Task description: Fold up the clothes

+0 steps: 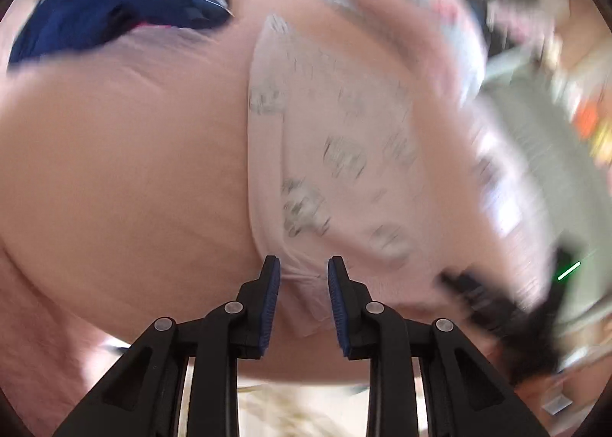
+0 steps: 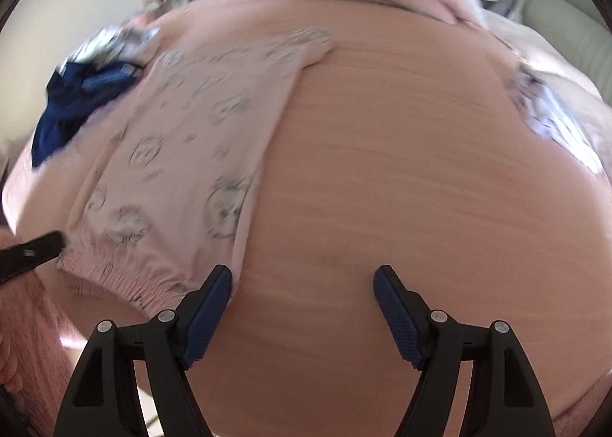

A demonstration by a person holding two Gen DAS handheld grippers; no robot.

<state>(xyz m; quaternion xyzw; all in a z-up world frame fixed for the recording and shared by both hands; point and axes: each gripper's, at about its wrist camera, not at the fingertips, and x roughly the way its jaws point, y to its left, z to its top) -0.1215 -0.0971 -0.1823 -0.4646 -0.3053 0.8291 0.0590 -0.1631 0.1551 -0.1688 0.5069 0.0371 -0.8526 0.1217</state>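
Progress: pale pink lion-print pyjama trousers lay flat on the pink bedsheet, hardly folded.
Left gripper: pinched the waistband.
Right gripper: gaped empty.

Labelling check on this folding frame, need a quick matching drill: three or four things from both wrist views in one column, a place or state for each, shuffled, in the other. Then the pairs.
Things:
1. printed pink trousers
2. navy garment
3. left gripper
4. right gripper

Places or states:
A. jaws wide apart, only pink bedsheet between the fingertips
B. crumpled at the far left of the bed, beside the trouser legs
C. jaws narrow, a fold of waistband between them
D. spread flat on the sheet, elastic waistband nearest the camera

Pairs: 1-D, 2-B, 3-C, 4-A
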